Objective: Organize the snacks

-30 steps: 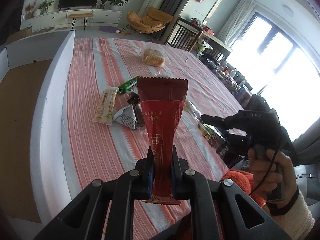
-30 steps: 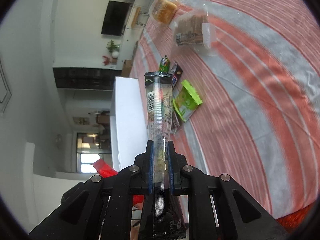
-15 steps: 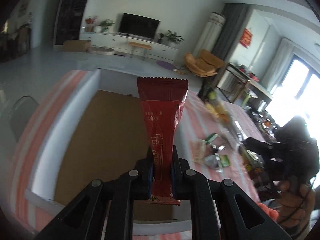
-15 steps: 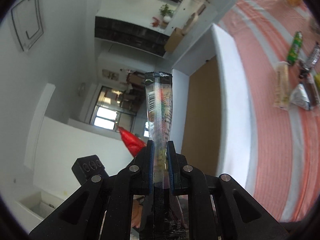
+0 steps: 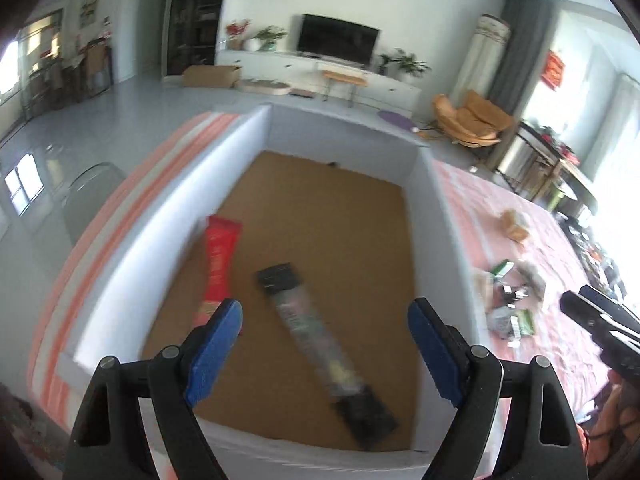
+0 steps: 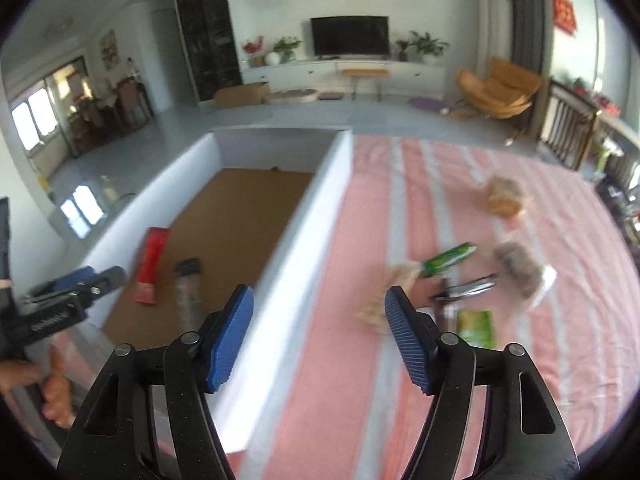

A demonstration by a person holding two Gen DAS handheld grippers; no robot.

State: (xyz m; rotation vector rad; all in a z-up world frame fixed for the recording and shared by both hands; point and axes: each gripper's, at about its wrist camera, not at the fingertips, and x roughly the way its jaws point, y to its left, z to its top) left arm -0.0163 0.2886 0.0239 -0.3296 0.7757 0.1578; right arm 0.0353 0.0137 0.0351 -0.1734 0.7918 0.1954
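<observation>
Nearest in the left wrist view, the left gripper (image 5: pixel 324 312) hangs over the white box (image 5: pixel 448 240) with its jaws opening and nothing between them; below it, on the brown floor of the box, lie the red packet (image 5: pixel 219 264) towards the left wall and the clear, dark-ended packet (image 5: pixel 320 344) slanting down the middle, apart from each other. In the right wrist view the right gripper (image 6: pixel 320 316) is likewise empty, jaws opening, and hovers over the right wall of the box where it meets the striped tablecloth (image 6: pixel 360 360). Farther out on the cloth, to the right, sits the loose heap of snacks not yet sorted: a green tube (image 6: pixel 450 259), a green sachet (image 6: pixel 476 328), a pale wrapped bar (image 6: pixel 394 280), a dark foil packet (image 6: pixel 472 286), a greyish bagged snack (image 6: pixel 518 268) and, beyond them, a bagged bun (image 6: pixel 504 196). The heap is the likely trouble: its pieces overlap and the view is blurred, so a hasty reach could pinch two wrappers together or catch only a thin edge, letting a slick packet slip out over the cloth. The soft bun could be crushed by a hard squeeze. With both grippers near the box wall, a low swing back might also clip its rim.
</observation>
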